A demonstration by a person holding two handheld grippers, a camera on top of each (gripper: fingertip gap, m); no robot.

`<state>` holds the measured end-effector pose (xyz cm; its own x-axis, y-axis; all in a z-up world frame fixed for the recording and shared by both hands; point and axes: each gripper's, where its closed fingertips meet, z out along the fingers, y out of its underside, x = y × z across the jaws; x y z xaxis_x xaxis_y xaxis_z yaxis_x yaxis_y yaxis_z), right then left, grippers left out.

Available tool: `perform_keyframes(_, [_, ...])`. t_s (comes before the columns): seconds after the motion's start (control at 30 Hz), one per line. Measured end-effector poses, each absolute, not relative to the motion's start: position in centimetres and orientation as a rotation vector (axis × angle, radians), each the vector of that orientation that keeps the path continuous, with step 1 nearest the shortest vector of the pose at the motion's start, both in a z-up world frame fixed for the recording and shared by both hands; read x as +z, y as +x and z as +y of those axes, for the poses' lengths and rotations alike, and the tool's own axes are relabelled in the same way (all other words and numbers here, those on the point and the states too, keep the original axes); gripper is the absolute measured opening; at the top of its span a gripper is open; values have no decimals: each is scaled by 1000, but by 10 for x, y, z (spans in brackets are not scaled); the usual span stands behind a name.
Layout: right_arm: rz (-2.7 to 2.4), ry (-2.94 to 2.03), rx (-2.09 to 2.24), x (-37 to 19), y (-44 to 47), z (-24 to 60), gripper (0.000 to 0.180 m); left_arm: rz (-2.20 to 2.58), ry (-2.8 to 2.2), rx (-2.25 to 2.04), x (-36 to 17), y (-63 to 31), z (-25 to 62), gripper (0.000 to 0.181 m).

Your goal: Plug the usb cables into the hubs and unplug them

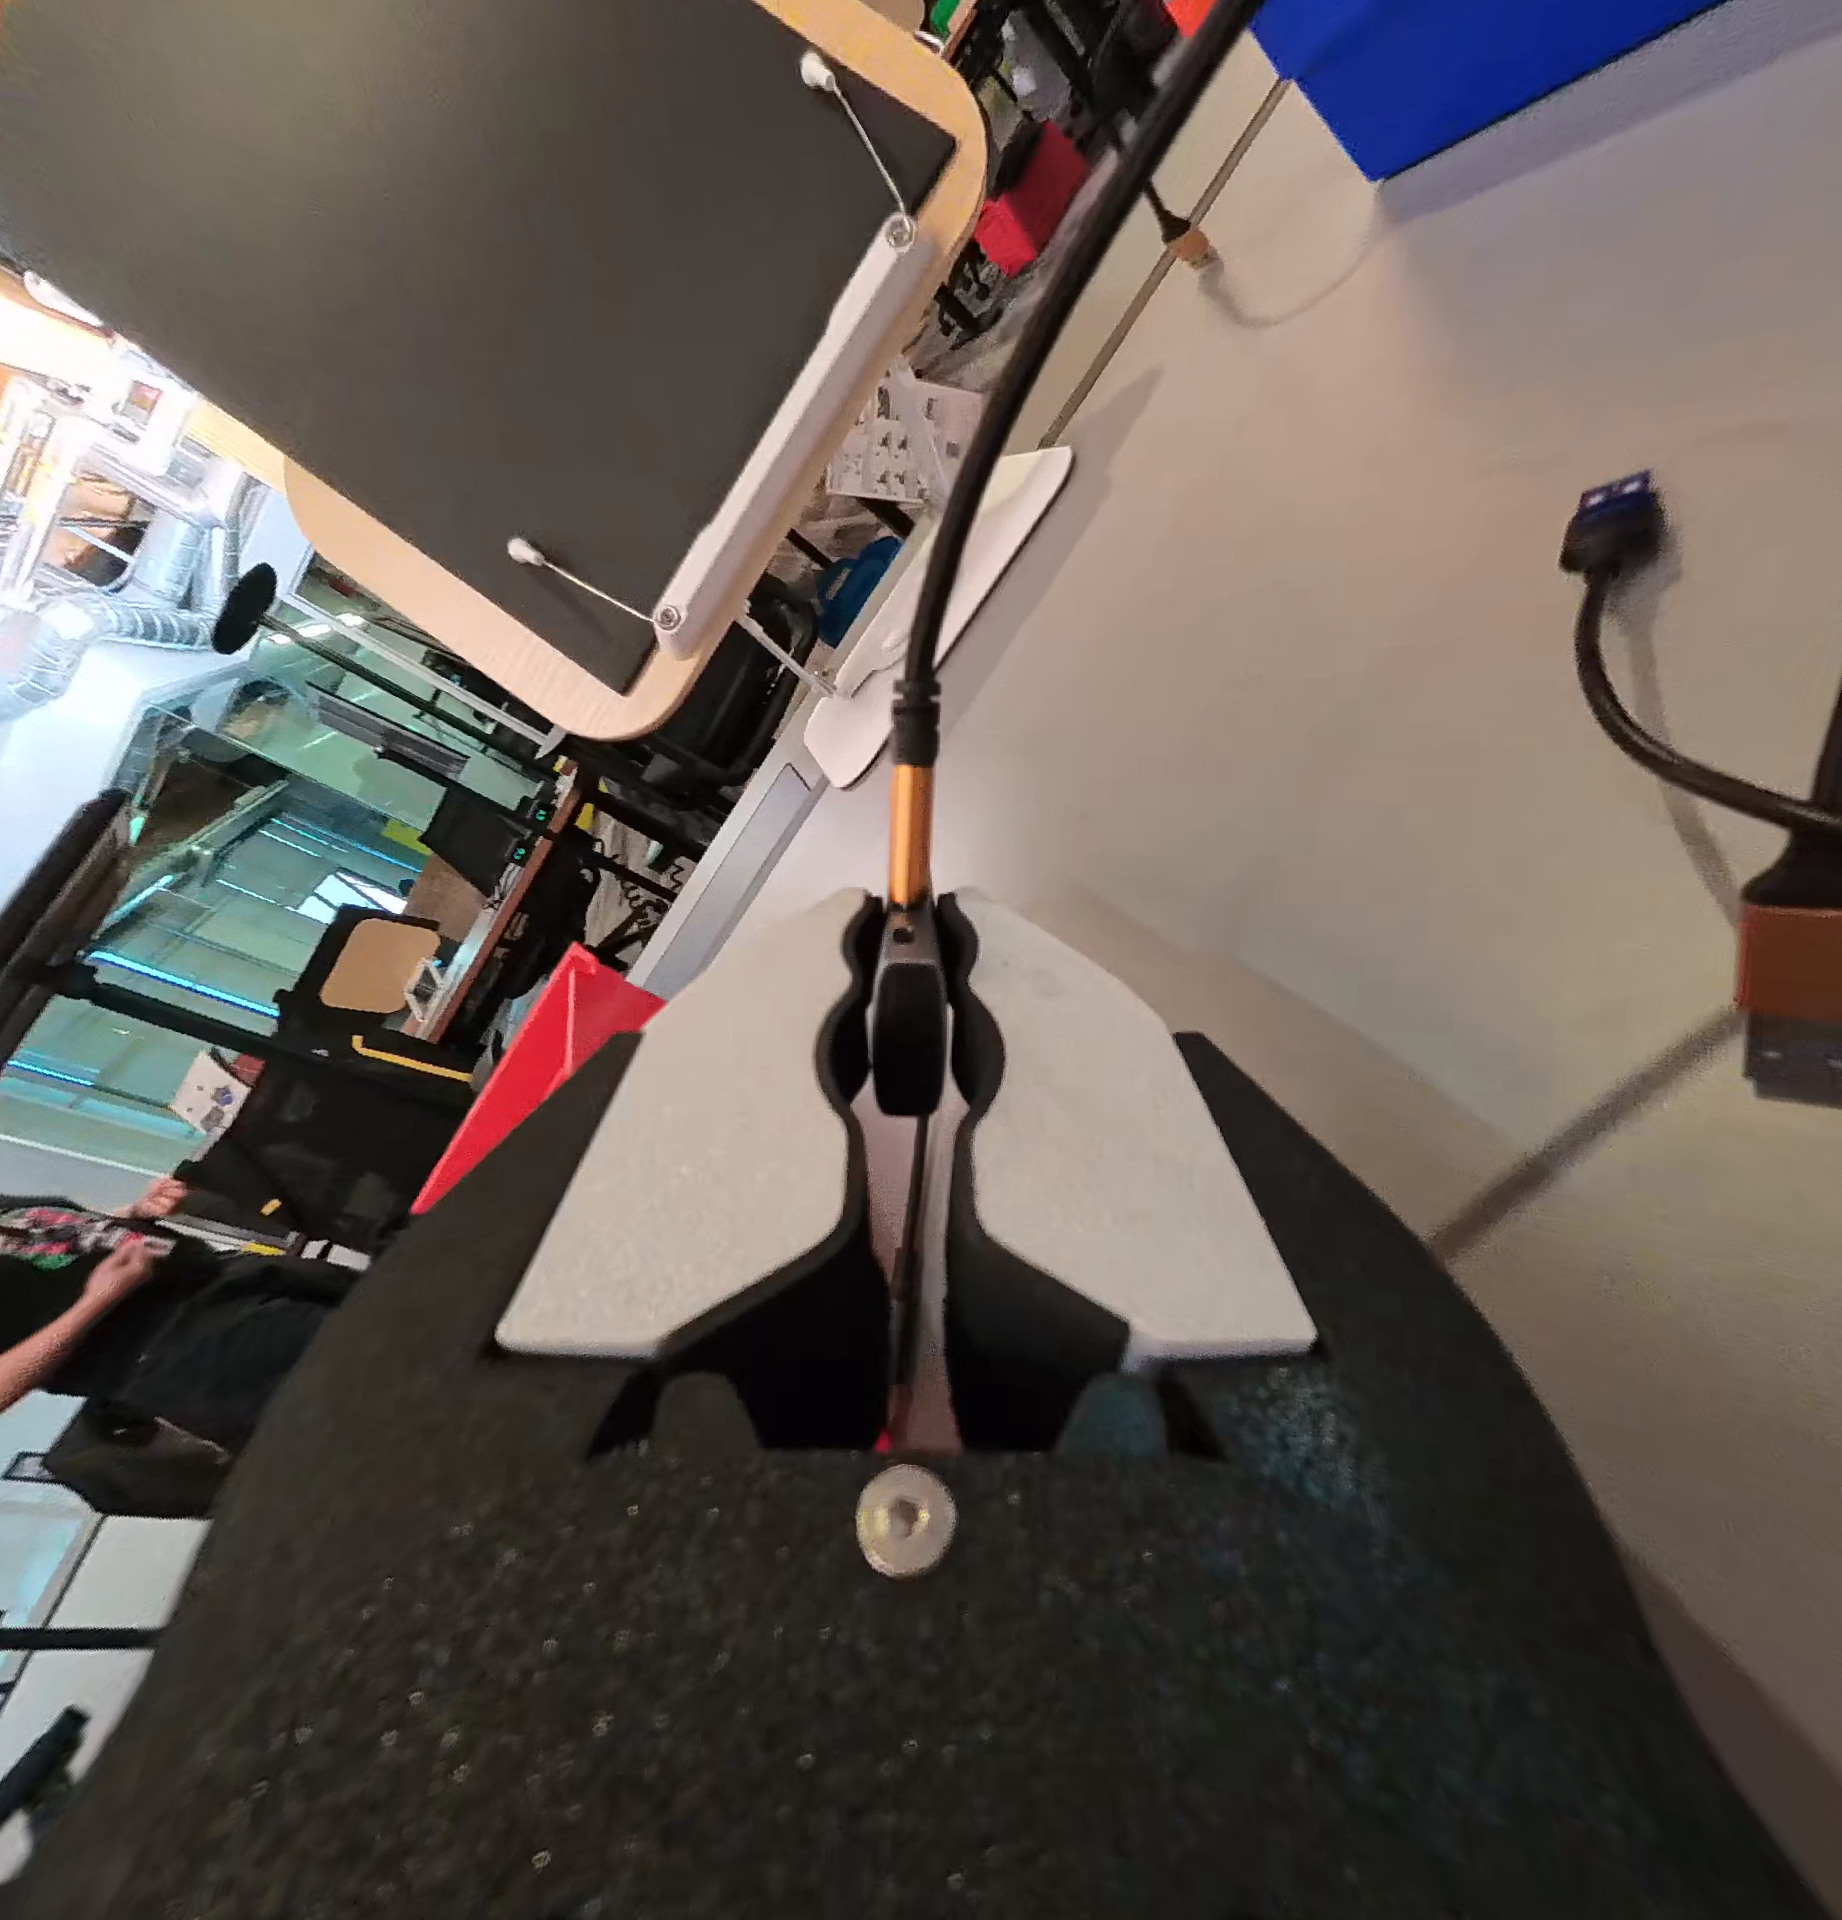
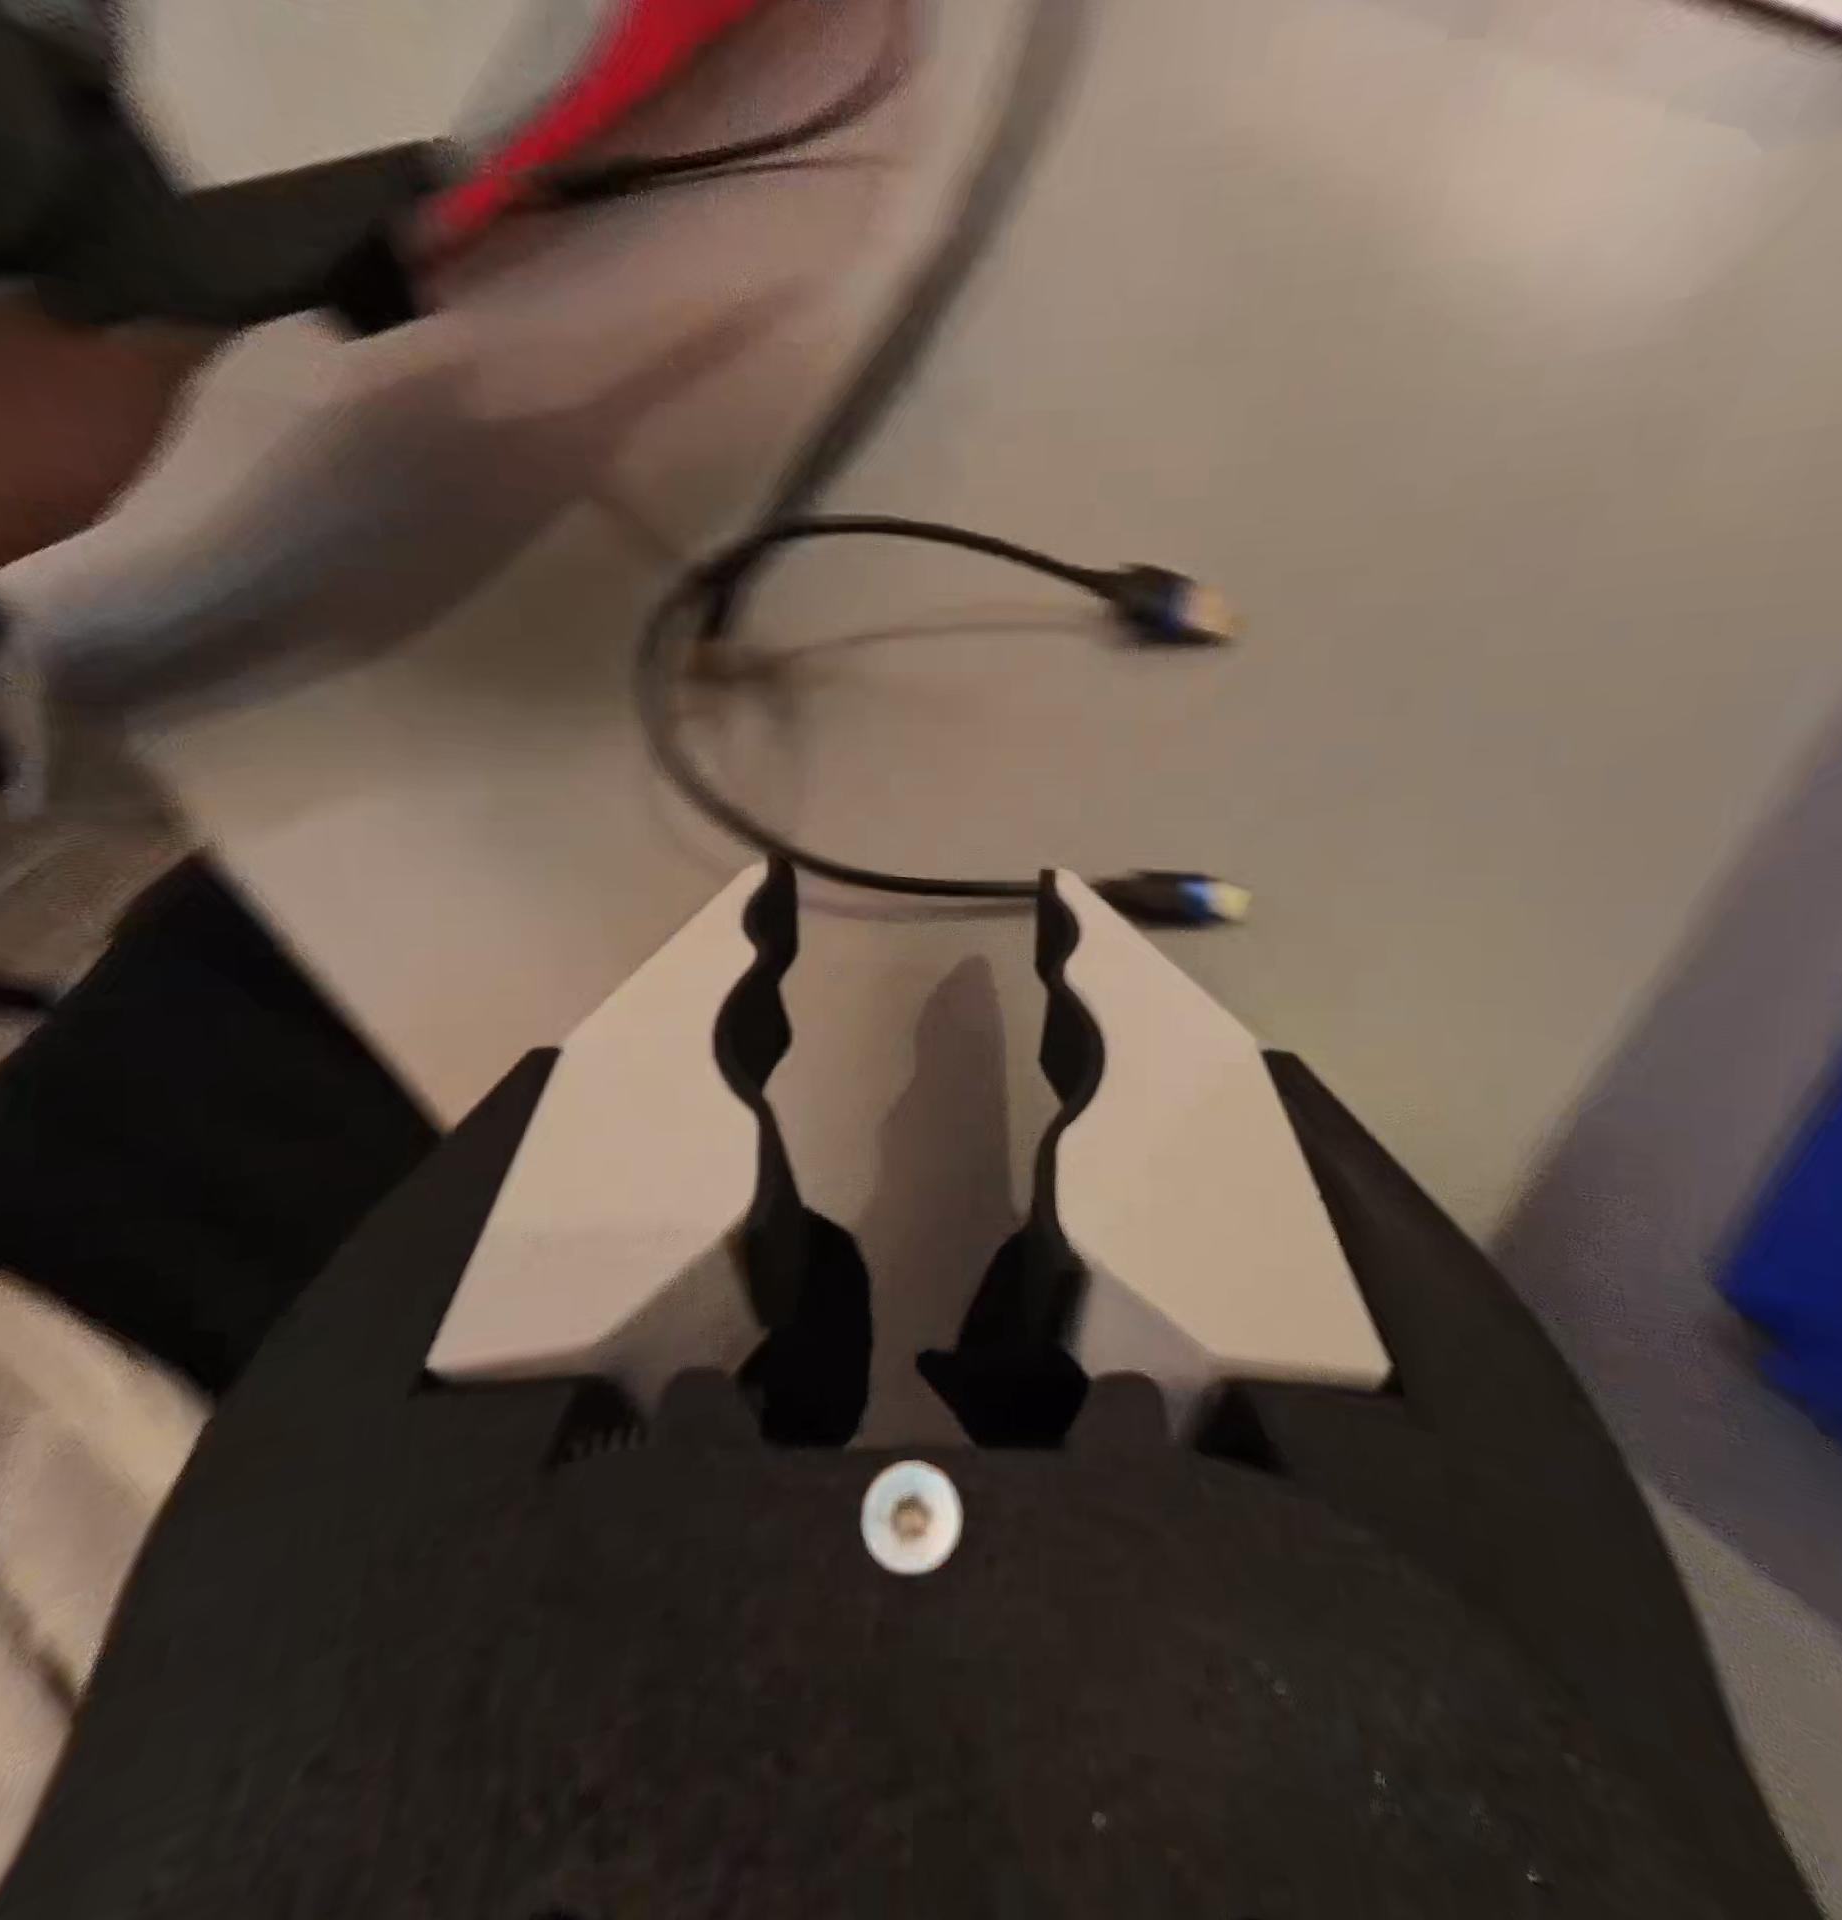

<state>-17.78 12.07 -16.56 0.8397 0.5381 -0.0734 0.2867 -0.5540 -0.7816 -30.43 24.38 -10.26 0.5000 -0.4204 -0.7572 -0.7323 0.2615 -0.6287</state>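
Left gripper [image 1: 909,914] clamped on a black plug [image 1: 906,1023] with orange collar, lifted above the table [image 1: 1312,644]. Right gripper [image 2: 909,894] spread wide, empty, over a looped black USB cable [image 2: 688,748] lying on the table; view blurred

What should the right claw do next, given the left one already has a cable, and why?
Probably lower the open right claw onto the loose black cable and close near its plug. The left claw is shut on a cable's plug end, the right holds nothing, and the table cable lies just beyond its tips.
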Motion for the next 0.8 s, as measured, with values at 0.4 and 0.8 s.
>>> perform_keyframes(0.4, [-1189, -1924, 115, -162, -254, 119, 0, 1062, -1391, 231, -97, -313, 244, 10])
perform_keyframes(0.8, [-1057, -2181, 300, -198, -252, 132, 17, 1000, -1416, 217, -91, -329, 248, 10])
